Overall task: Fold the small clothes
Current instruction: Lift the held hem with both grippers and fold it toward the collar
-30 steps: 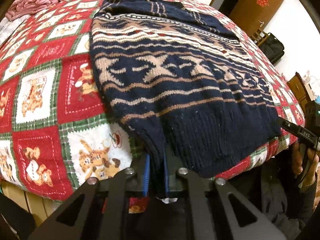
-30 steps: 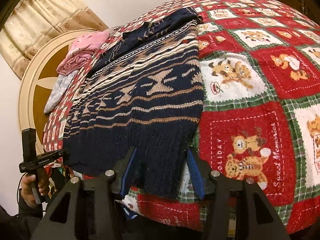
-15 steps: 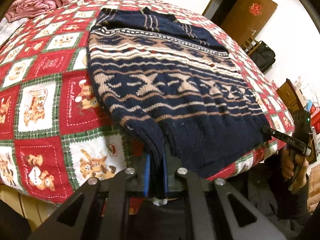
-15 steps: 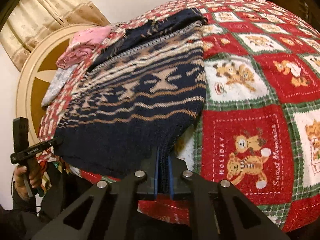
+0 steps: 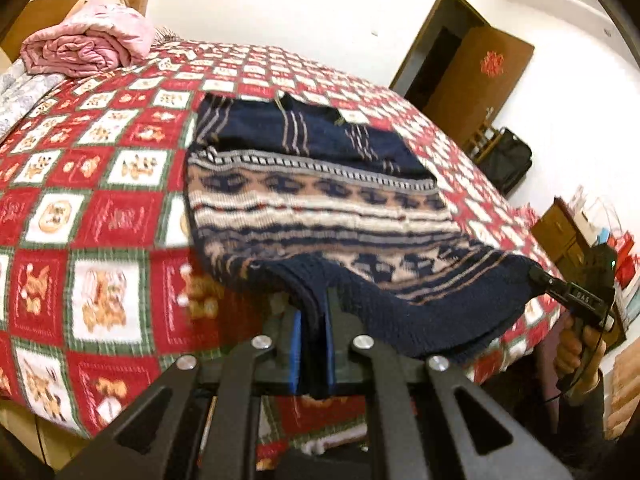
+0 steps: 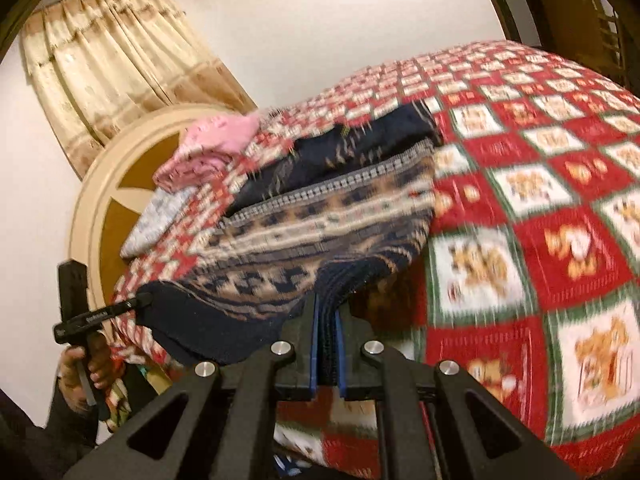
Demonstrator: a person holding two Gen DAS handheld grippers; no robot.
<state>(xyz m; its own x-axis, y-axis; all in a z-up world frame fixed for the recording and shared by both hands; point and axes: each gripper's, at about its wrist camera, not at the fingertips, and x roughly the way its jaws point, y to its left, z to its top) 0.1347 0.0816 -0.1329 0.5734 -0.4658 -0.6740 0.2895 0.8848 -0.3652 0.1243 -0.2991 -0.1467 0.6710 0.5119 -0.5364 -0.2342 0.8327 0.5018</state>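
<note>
A navy knit sweater (image 5: 320, 208) with tan and cream patterned bands lies on a bed under a red, white and green bear quilt (image 5: 100, 216). My left gripper (image 5: 313, 320) is shut on the sweater's hem at its left corner and holds it lifted off the quilt. My right gripper (image 6: 327, 320) is shut on the hem's other corner, and it also shows in the left wrist view (image 5: 560, 288). The sweater (image 6: 320, 224) hangs between the two grippers, its hem raised above the bed; its collar end still rests on the quilt. The left gripper shows in the right wrist view (image 6: 120, 308).
A folded pink blanket (image 5: 88, 40) and a grey patterned cloth (image 5: 20, 96) lie at the bed's head by a round headboard (image 6: 104, 184). A brown door (image 5: 476, 80), a black bag (image 5: 504, 160) and wooden furniture (image 5: 568, 232) stand beyond the bed's right side. Curtains (image 6: 112, 52) hang behind.
The right gripper closed on the hem. Both grippers have since lifted the hem off the bed and carried it forward toward the collar; the views tilted upward.
</note>
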